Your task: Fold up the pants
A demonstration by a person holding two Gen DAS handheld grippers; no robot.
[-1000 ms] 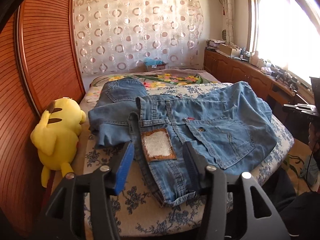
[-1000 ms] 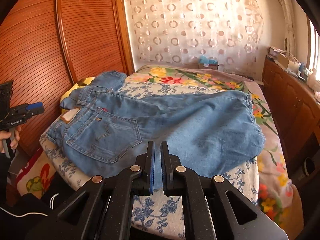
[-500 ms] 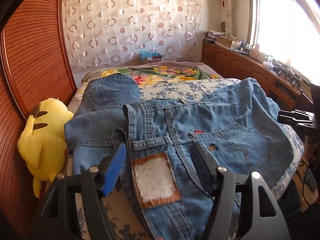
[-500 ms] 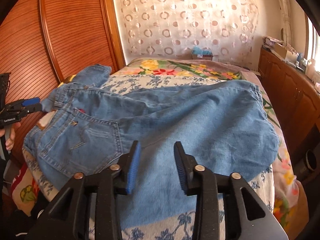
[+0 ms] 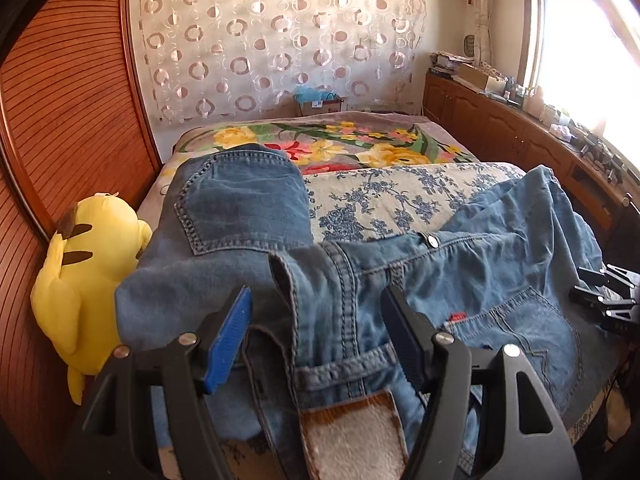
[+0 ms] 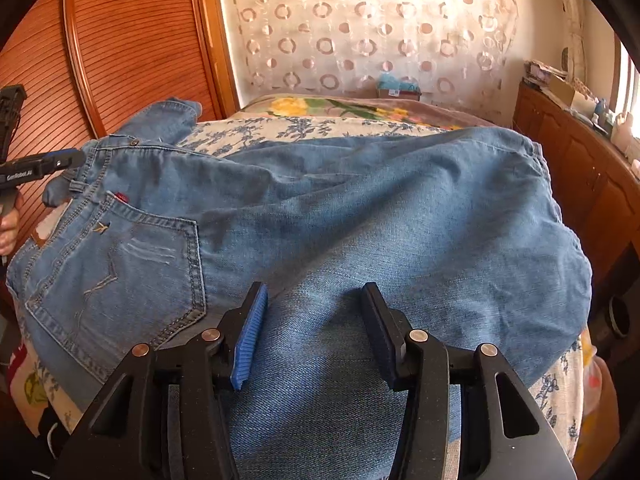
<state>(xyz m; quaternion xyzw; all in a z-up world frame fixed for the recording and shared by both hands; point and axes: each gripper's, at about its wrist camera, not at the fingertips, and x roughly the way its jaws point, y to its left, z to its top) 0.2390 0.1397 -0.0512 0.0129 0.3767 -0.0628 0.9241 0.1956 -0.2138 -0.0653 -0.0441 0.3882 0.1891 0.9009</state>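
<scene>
Blue jeans (image 5: 460,264) lie spread across the bed, back side up, one leg folded over at the far left. My left gripper (image 5: 316,292) stands open over the waistband, its pads either side of a belt loop, above the leather patch (image 5: 352,440). In the right wrist view the jeans (image 6: 400,208) fill the middle. My right gripper (image 6: 315,288) hovers over the leg just right of the back pocket (image 6: 132,272). Its jaws are opening, with denim lying beneath the gap and neither pad pressing on it.
A yellow plush toy (image 5: 84,280) leans against the ribbed wooden wall (image 5: 60,100) left of the bed (image 5: 400,200). Wooden cabinets (image 5: 500,128) with clutter run under the window on the right. A person's hand (image 6: 8,228) shows at the left edge.
Both grippers moved in closer and lower over the jeans. The right jaws went from shut to open. The left jaws widened a little and now straddle the waistband.
</scene>
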